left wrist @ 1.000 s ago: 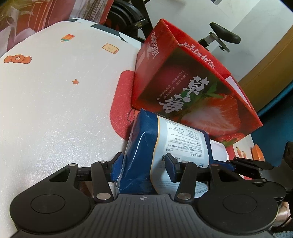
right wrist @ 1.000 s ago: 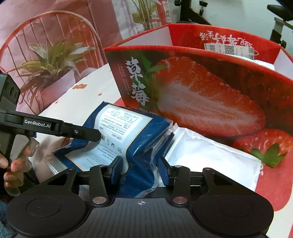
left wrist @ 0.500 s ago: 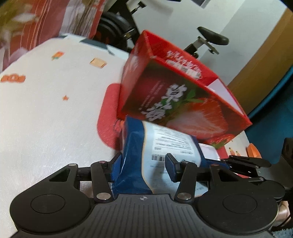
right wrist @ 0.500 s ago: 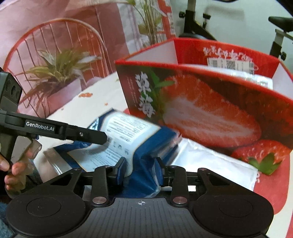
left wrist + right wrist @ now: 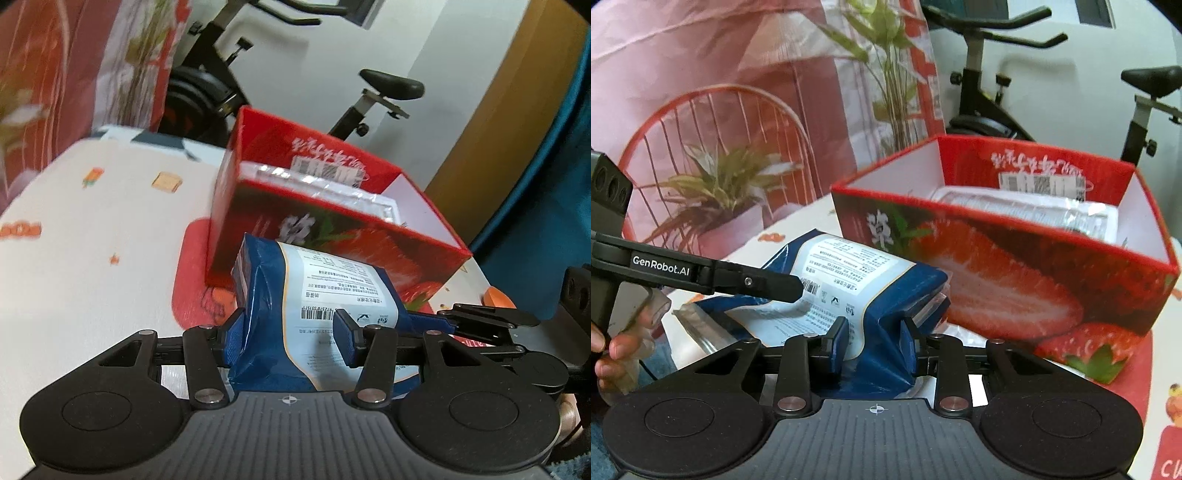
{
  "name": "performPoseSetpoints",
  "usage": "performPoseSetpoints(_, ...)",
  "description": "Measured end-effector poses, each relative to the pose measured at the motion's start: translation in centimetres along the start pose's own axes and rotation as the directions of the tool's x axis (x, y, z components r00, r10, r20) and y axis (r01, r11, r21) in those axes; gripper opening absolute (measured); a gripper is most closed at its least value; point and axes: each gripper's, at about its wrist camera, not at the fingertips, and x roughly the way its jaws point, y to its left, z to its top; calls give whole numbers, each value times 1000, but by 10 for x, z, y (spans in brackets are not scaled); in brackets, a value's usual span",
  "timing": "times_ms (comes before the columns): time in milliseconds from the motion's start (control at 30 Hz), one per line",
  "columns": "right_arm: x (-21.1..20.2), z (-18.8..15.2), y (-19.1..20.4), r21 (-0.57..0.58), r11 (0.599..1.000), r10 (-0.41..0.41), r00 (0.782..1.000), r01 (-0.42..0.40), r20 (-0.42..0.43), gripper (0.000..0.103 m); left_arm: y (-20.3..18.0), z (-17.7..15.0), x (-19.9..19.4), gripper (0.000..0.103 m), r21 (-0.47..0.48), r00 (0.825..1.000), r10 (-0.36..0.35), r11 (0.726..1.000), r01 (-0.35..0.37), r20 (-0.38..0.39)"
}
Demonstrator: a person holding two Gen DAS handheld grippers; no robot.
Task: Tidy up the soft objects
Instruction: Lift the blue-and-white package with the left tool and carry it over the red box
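A soft blue package with a white printed label (image 5: 317, 288) hangs in the air in front of the red strawberry box (image 5: 332, 229). My left gripper (image 5: 288, 338) is shut on one end of it, pads pressing into both sides. At the other end my right gripper (image 5: 875, 343) is shut on the blue package (image 5: 857, 269), pinching its crumpled corner. The left gripper's finger (image 5: 768, 284) reaches onto the label from the left. The open box (image 5: 1015, 266) holds a clear-wrapped white pack (image 5: 1034, 210).
A white tablecloth (image 5: 92, 258) with small prints covers the table. A flat white pack (image 5: 960, 334) lies by the box's front wall. An exercise bike (image 5: 388, 88) stands behind the box. A person's hand (image 5: 613, 354) grips the left handle.
Both grippers have risen with the blue package, which has lifted off the table. The right jaws have closed tighter on its corner. The inside of the box has come into view.
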Motion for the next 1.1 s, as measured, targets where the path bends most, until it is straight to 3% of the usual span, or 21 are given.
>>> performPoseSetpoints(500, -47, 58, -21, -45, 998, -43, 985, 51, 165, 29, -52, 61, -13, 53, 174, 994, -50, 984, 32, 98)
performPoseSetpoints(767, -53, 95, -43, -70, 993, -76, 975, 93, 207, 29, -71, 102, -2, 53, 257, 989, -66, 966, 30, 132)
performPoseSetpoints(1100, -41, 142, -85, -94, 982, -143, 970, 165, 198, 29, -83, 153, 39, 53, 266, 989, -92, 962, 59, 114)
